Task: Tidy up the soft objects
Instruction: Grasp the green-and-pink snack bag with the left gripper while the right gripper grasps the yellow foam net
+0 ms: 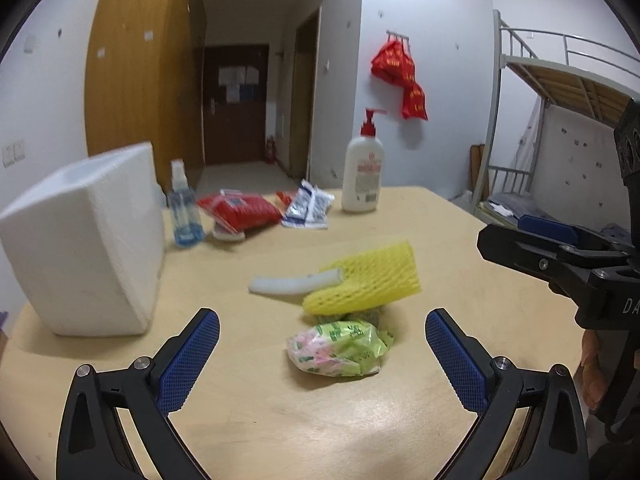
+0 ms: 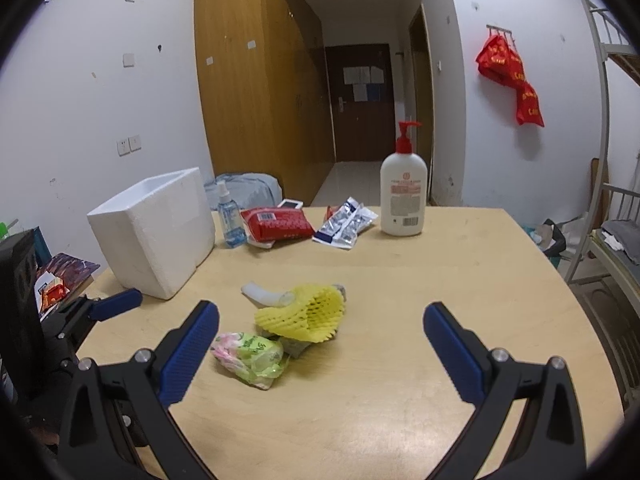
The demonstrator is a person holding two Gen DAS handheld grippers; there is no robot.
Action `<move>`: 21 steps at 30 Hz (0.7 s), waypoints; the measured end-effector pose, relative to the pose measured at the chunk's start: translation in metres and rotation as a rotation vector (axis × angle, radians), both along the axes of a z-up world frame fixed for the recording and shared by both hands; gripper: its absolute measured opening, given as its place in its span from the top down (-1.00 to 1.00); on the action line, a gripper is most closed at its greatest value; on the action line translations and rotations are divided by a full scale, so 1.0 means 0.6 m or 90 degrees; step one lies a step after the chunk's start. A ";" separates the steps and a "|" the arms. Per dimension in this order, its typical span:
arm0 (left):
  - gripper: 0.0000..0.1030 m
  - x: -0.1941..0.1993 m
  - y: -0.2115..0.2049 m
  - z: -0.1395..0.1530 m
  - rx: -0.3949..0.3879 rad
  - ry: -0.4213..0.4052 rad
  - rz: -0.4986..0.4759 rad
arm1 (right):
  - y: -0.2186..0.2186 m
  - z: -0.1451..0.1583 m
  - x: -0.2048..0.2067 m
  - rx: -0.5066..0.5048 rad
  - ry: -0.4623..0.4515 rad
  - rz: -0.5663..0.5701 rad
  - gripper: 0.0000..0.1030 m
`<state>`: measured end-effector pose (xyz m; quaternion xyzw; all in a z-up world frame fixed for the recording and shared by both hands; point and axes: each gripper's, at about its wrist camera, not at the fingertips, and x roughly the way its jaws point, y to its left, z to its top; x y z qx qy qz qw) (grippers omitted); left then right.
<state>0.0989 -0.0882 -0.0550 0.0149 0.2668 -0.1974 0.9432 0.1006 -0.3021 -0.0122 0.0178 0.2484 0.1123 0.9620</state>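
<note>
Yellow foam netting (image 2: 302,316) lies mid-table (image 2: 400,320), overlapping a white foam tube (image 2: 262,294) and resting on what may be a sponge, with a green-and-pink soft pack (image 2: 250,358) just in front. Both the left gripper (image 1: 322,344) and right gripper (image 2: 320,340) hover over the table, jaws spread wide and empty. A white foam box (image 2: 156,230) stands to the left.

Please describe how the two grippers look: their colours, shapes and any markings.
Both the left gripper and the right gripper have black angular frames with silver screws. Their fingers carry blue, finely textured pads. White letters "DA" show on the right gripper's body.
</note>
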 end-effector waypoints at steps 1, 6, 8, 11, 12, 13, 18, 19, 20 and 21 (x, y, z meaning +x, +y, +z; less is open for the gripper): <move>-0.99 0.007 -0.002 -0.005 0.001 0.011 0.000 | -0.001 -0.003 0.005 0.001 0.004 0.000 -1.00; -0.99 0.040 -0.008 -0.031 0.007 0.071 -0.001 | -0.008 -0.022 0.037 0.012 0.046 0.007 -1.00; -0.98 0.054 -0.011 -0.040 0.011 0.092 0.001 | -0.013 -0.029 0.049 0.014 0.060 0.008 -1.00; -0.89 0.072 -0.014 -0.053 0.015 0.121 0.004 | -0.019 -0.042 0.069 0.020 0.085 0.014 -1.00; -0.83 0.078 -0.015 -0.058 0.016 0.132 0.005 | -0.019 -0.048 0.080 0.021 0.100 0.018 -1.00; -0.79 0.083 -0.015 -0.062 0.015 0.143 0.004 | -0.019 -0.050 0.086 0.023 0.107 0.022 -1.00; -0.61 0.105 -0.021 -0.081 0.021 0.181 -0.004 | -0.018 -0.066 0.118 0.035 0.139 0.045 -1.00; -0.61 0.107 -0.023 -0.083 0.024 0.183 -0.005 | -0.020 -0.068 0.123 0.040 0.143 0.047 -1.00; -0.57 0.108 -0.023 -0.083 0.025 0.184 -0.007 | -0.022 -0.070 0.127 0.043 0.146 0.048 -1.00; -0.48 0.109 -0.024 -0.084 0.027 0.188 -0.009 | -0.024 -0.072 0.132 0.048 0.151 0.050 -1.00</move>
